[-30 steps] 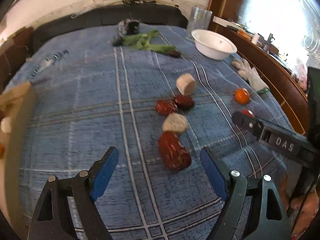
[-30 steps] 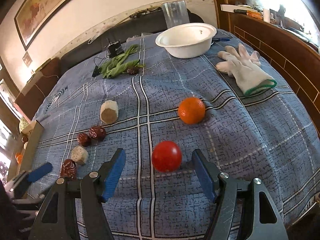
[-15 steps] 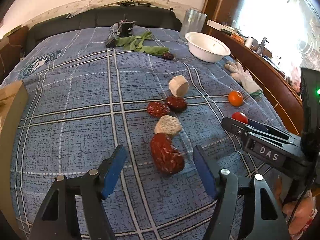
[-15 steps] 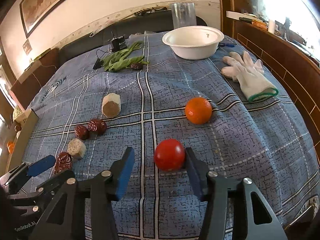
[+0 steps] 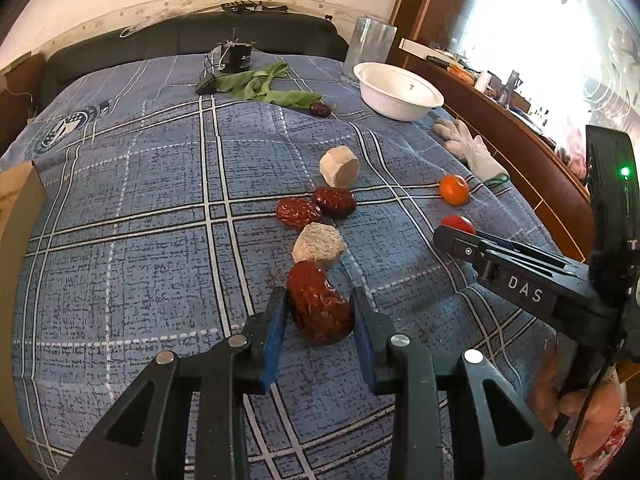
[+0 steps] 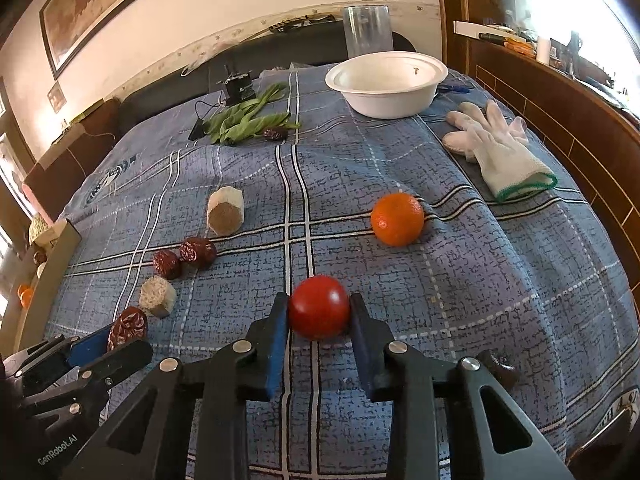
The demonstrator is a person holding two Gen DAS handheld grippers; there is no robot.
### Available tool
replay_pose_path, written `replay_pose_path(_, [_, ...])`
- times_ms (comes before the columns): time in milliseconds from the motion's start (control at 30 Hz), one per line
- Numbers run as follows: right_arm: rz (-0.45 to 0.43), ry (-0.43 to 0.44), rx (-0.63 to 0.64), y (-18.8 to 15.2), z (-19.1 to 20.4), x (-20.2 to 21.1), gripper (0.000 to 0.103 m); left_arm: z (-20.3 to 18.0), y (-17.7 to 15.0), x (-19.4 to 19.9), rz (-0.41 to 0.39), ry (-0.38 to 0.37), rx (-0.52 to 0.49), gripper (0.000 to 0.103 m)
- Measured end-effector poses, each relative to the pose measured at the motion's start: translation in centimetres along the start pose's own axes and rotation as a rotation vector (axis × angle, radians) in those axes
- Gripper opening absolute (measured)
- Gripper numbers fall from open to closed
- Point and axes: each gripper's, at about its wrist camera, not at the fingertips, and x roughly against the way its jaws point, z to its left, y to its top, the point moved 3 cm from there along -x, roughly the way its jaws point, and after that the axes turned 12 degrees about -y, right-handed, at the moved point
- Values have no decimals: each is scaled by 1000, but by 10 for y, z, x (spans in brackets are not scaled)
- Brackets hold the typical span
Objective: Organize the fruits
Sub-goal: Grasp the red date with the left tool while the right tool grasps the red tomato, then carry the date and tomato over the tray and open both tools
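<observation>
The left gripper has just closed its blue fingers onto the big wrinkled red date, which lies on the blue checked bedspread touching a pale round chunk. The right gripper has likewise just closed, pinching the red tomato on both sides. Both fruits appear to rest on the cloth, so this looks like the grasp step, with lifting to follow.

The next move probably calls for a straight lift, then a carry to the white bowl at the far end, if that is the destination. The left lift should avoid dragging the chunk along.

Two more dates, an orange, a glove and green leaves wait beyond. A dark lump behind the right gripper is half hidden. A box at the left edge is cut off.
</observation>
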Motion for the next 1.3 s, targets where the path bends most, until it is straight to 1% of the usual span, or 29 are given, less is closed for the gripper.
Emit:
replay_pose_path(167, [-19,-7,-3,1,0,3,31,2,1,8,-34,2,7,30])
replay_pose_path(267, [-49,-18,3,1,2,9,31,6,2,22,-71,11,22,30])
replay_pose_path(333, [-59,-13,3,0,4,17,31,10,1,40,-94,14,35,30])
replay_pose_path(467, [-67,52,6,-3,15,41,31,27,-10,94,-137,32,72,31])
replay_pose_path(533, [-70,107,17,-4,29,56,31,43,-14,123,-160,61,95,31])
replay_pose_path(600, [-69,151,31,-3,44,66,32,67,-18,153,-183,112,129,31])
replay_pose_path(667, [-68,205,60,-1,68,77,32,91,-22,178,-199,160,164,31])
replay_pose_path(733, [-68,264,98,2,98,88,32,121,-25,201,-213,235,201,31])
replay_pose_path(800, [-65,305,135,2,125,95,32,150,-27,217,-209,300,243,31])
replay_pose_path(867, [-54,358,192,2,164,102,32,179,-30,229,-198,342,288,31])
replay_pose_path(967, [-34,415,265,-4,215,109,32,212,-31,235,-166,404,326,31])
replay_pose_path(1000, [-23,437,301,-7,239,109,32,220,-31,235,-154,413,334,31])
replay_pose_path(1067, [-8,459,354,-15,273,108,32,238,-31,230,-118,416,367,31])
replay_pose_path(1200, [45,469,447,-32,334,93,33,260,-34,218,-63,418,408,31])
replay_pose_path(1300, [63,454,504,-42,363,78,33,268,-33,214,-42,420,424,31])
